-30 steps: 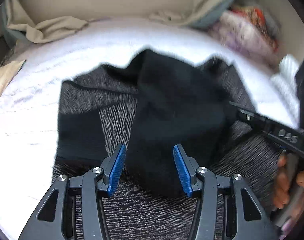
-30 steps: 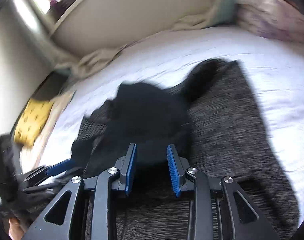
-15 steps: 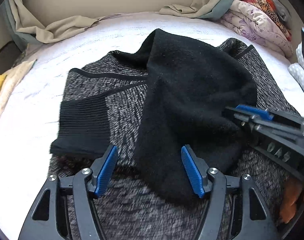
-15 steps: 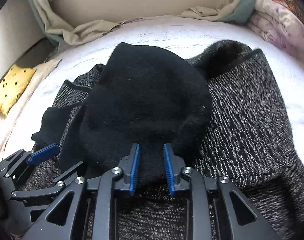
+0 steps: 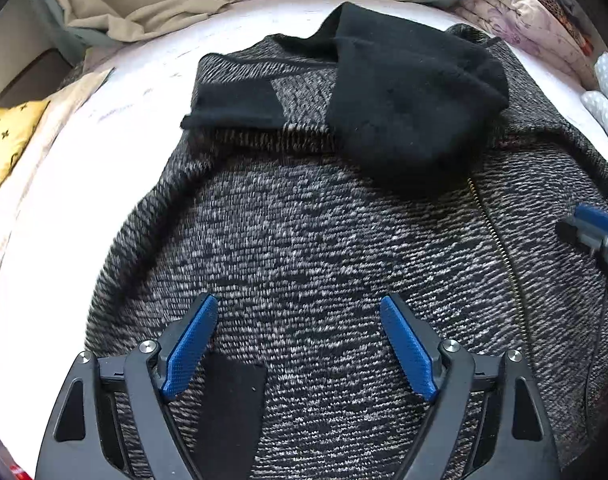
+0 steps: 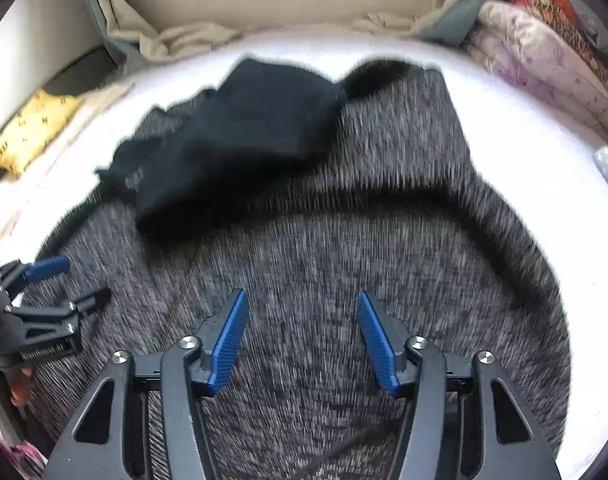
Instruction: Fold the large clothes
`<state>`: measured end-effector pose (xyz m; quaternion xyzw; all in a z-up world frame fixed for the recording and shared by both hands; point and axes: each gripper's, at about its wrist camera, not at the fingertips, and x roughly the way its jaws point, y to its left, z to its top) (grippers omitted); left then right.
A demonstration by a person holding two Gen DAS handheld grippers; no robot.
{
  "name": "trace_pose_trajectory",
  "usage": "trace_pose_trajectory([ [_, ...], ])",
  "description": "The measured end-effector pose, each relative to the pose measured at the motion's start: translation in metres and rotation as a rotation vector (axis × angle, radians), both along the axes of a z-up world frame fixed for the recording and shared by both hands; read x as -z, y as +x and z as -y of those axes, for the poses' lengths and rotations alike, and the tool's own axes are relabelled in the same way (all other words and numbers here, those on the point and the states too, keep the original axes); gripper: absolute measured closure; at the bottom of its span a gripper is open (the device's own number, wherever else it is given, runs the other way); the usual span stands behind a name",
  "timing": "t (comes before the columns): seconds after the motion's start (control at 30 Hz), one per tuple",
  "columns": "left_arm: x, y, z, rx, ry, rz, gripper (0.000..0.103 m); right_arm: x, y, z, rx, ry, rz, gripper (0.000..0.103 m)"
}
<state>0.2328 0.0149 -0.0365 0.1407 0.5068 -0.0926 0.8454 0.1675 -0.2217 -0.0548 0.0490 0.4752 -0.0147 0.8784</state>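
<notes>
A grey-and-black marled knit jacket [image 5: 304,240] with a brass zipper [image 5: 495,236] lies spread on the white sheet [image 5: 64,220]. Its black hood [image 5: 407,112] is folded down onto the body, and a black cuff [image 5: 232,106] lies to the hood's left. My left gripper [image 5: 298,300] hovers over the jacket's near part; its jaws are opening and nothing is between them. The right gripper [image 6: 302,294] hangs over the same jacket [image 6: 343,260], short of the hood [image 6: 256,128]; its jaws are also opening and hold nothing. Each gripper shows at the edge of the other's view, the right gripper [image 5: 595,224] and the left gripper [image 6: 44,288].
Crumpled beige and green bedding [image 5: 164,20] lines the headboard at the back. Folded floral quilts [image 5: 523,12] and white dotted fabric [image 5: 607,92] are stacked at the right. A yellow pillow [image 5: 8,140] lies at the left edge of the bed.
Both grippers have drawn back from the hood toward the jacket's near part. Both pairs of jaws have spread wider; the right pair was close together at the hood's edge before.
</notes>
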Motion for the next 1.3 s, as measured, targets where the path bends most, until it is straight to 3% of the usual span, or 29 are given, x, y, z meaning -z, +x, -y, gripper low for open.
trace_pose_trajectory([
  [0.17, 0.005, -0.003, -0.007, -0.013, -0.010, 0.024, 0.010, 0.016, -0.004, -0.009, -0.009, -0.051, 0.024, 0.037],
  [0.37, 0.012, -0.003, -0.010, -0.024, -0.003, 0.049, 0.004, 0.025, -0.002, -0.011, -0.006, -0.065, 0.041, 0.034],
  [0.7, 0.008, -0.002, -0.012, -0.051, -0.003, 0.043, 0.002, 0.012, -0.010, -0.008, -0.005, -0.025, 0.040, 0.032],
  [1.0, 0.001, -0.022, -0.019, -0.052, 0.006, 0.007, 0.002, -0.065, -0.081, 0.026, 0.088, 0.044, 0.163, 0.032],
  [1.17, -0.007, -0.035, -0.036, -0.063, 0.011, -0.018, 0.004, -0.117, -0.129, 0.061, 0.168, -0.035, 0.221, 0.032],
  [1.3, -0.016, -0.042, -0.061, -0.104, -0.016, -0.046, 0.006, -0.166, -0.172, 0.103, 0.300, -0.115, 0.271, 0.032],
])
